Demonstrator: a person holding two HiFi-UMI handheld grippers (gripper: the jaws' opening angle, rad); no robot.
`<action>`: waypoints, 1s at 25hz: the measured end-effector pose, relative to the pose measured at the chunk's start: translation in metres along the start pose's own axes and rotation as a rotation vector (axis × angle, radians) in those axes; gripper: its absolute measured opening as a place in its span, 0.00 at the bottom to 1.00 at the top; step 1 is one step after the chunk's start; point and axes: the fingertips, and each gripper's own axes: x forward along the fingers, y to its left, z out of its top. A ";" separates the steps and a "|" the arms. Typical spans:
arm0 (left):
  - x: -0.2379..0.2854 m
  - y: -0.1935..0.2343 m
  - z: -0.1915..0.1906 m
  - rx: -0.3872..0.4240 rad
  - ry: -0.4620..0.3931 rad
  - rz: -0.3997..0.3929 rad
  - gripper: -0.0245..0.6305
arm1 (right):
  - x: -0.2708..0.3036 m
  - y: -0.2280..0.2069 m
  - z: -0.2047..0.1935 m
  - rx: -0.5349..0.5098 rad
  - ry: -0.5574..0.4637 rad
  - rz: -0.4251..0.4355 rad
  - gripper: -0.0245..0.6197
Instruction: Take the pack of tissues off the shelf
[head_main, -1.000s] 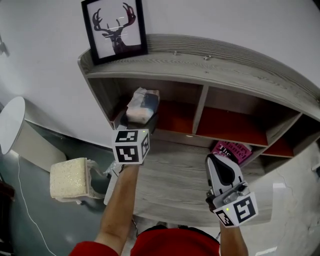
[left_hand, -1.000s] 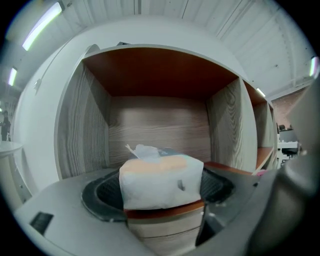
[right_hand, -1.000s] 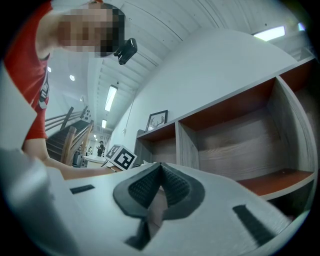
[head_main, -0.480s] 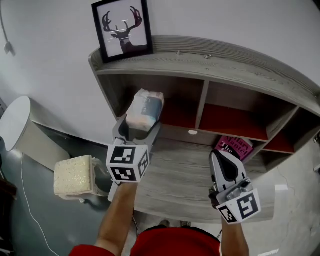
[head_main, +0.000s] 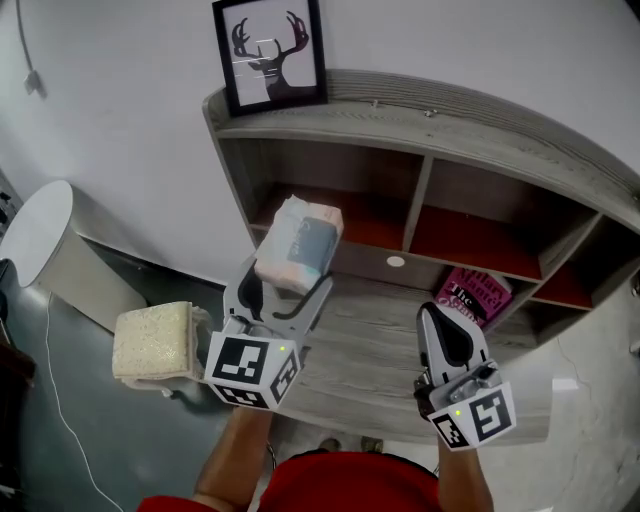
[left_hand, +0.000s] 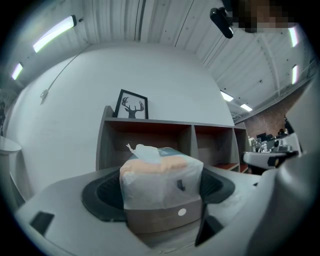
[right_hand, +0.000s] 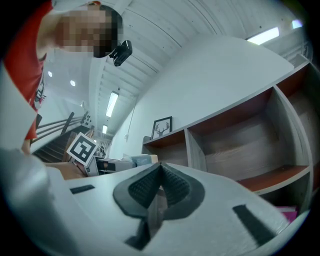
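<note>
The pack of tissues (head_main: 297, 244), white plastic with peach and blue print, is clamped between the jaws of my left gripper (head_main: 286, 268), out in front of the shelf's left compartment (head_main: 300, 190). In the left gripper view the pack (left_hand: 161, 183) fills the gap between both dark pads, with the shelf (left_hand: 150, 137) behind it. My right gripper (head_main: 447, 338) hangs low over the wooden table, jaws pressed together with nothing between them (right_hand: 159, 186).
A framed deer picture (head_main: 273, 54) stands on the shelf top. A pink book (head_main: 476, 297) lies on the table (head_main: 360, 350) under the right compartments. A round white table (head_main: 38, 232) and a cream cushioned stool (head_main: 152, 342) stand at the left on the floor.
My left gripper has drawn back from the shelf's left compartment toward me, carrying the tissue pack out with it. The right gripper has stayed nearly still.
</note>
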 end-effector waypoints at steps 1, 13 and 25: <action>-0.003 -0.001 0.000 0.003 -0.003 0.000 0.68 | 0.000 0.002 -0.001 -0.006 0.003 0.002 0.05; -0.016 -0.008 -0.007 -0.002 -0.014 0.000 0.68 | -0.006 0.003 -0.013 -0.027 0.028 0.003 0.05; -0.012 -0.014 -0.004 0.001 -0.018 0.002 0.68 | -0.010 0.002 -0.015 -0.032 0.039 0.007 0.05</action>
